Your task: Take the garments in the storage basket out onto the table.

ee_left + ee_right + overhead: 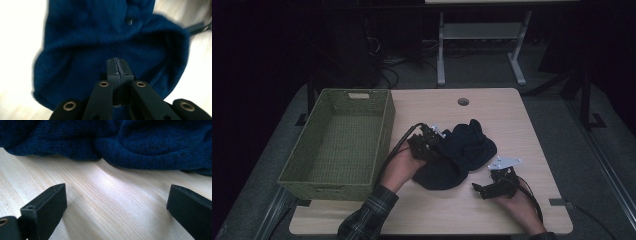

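A dark blue knitted cloth (464, 150) lies crumpled on the light wooden table (497, 115), right of centre. My left gripper (441, 150) is at the cloth's left edge, its tips against the fabric. In the left gripper view its jaws (117, 62) meet pad to pad over the blue knit (82, 50); I see no fabric between them. My right gripper (479, 190) rests low on the table just in front of the cloth's right side. Its jaws stand wide apart (116, 195) with bare wood between them, and the cloth (150, 142) lies a little beyond the tips.
A green woven basket (384, 135) stands along the table's left side, its inside bare. A round cable hole (463, 101) sits near the table's far edge. Beyond the table are a white desk frame (441, 55) and cables on the floor.
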The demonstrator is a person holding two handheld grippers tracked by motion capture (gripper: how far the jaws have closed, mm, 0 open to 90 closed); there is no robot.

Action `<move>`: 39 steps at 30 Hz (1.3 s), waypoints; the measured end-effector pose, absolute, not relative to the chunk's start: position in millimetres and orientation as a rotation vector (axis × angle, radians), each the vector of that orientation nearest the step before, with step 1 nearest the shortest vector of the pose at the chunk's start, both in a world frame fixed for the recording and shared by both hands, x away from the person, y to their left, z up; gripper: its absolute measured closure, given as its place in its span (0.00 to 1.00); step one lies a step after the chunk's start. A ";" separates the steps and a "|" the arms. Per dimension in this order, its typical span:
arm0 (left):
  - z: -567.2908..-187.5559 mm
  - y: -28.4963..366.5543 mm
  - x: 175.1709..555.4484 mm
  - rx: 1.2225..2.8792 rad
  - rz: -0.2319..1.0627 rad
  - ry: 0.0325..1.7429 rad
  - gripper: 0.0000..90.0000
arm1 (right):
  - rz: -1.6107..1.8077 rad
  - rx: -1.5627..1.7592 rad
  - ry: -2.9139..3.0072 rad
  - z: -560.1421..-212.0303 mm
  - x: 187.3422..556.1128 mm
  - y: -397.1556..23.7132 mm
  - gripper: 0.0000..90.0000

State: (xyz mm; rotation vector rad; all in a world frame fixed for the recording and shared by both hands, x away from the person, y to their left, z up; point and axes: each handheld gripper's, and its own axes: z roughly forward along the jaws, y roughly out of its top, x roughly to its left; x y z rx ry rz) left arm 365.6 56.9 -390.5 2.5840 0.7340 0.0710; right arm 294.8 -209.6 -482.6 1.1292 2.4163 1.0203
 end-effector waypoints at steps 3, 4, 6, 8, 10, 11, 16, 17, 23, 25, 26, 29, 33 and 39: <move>-405.3 58.5 363.7 2.613 0.046 0.738 1.00 | 1.020 1.129 2.417 -482.6 294.8 -209.6 0.03; -410.3 58.5 363.0 2.623 0.042 0.742 1.00 | 1.020 1.129 2.417 -482.6 294.8 -209.6 0.03; -419.8 59.0 362.3 2.640 0.029 0.751 1.00 | 1.020 1.128 2.417 -482.6 294.9 -209.6 0.03; -427.5 59.4 361.8 2.658 0.012 0.754 1.00 | 1.020 1.127 2.417 -482.6 294.9 -209.6 0.03; -434.1 59.0 360.5 2.669 0.004 0.761 1.00 | 1.019 1.129 2.417 -482.6 294.8 -209.6 0.03; -437.3 58.7 359.9 2.678 -0.005 0.759 1.00 | 1.020 1.129 2.417 -482.6 294.8 -209.6 0.03; -440.7 58.6 354.0 2.658 -0.031 0.735 1.00 | 1.020 1.129 2.417 -482.6 294.8 -209.6 0.03; -441.2 57.5 351.6 2.651 -0.043 0.730 1.00 | 1.020 1.130 2.417 -482.6 294.8 -209.6 0.03; -441.9 49.0 336.1 2.650 -0.066 0.666 1.00 | 1.021 1.131 2.416 -482.6 294.7 -209.5 0.03; -442.6 47.5 331.1 2.643 -0.078 0.645 1.00 | 1.021 1.130 2.416 -482.6 294.6 -209.7 0.03; -442.9 47.2 328.3 2.638 -0.082 0.635 1.00 | 1.021 1.129 2.415 -482.7 294.6 -209.8 0.03; -442.8 48.0 320.6 2.629 -0.081 0.611 0.98 | 1.021 1.126 2.416 -482.7 294.6 -209.9 0.03; -435.4 56.9 314.2 2.603 -0.046 0.617 0.97 | 1.021 1.125 2.416 -482.7 294.6 -209.9 0.03; -427.9 76.7 314.0 2.574 0.058 0.676 0.95 | 1.022 1.124 2.417 -482.8 294.7 -210.2 0.03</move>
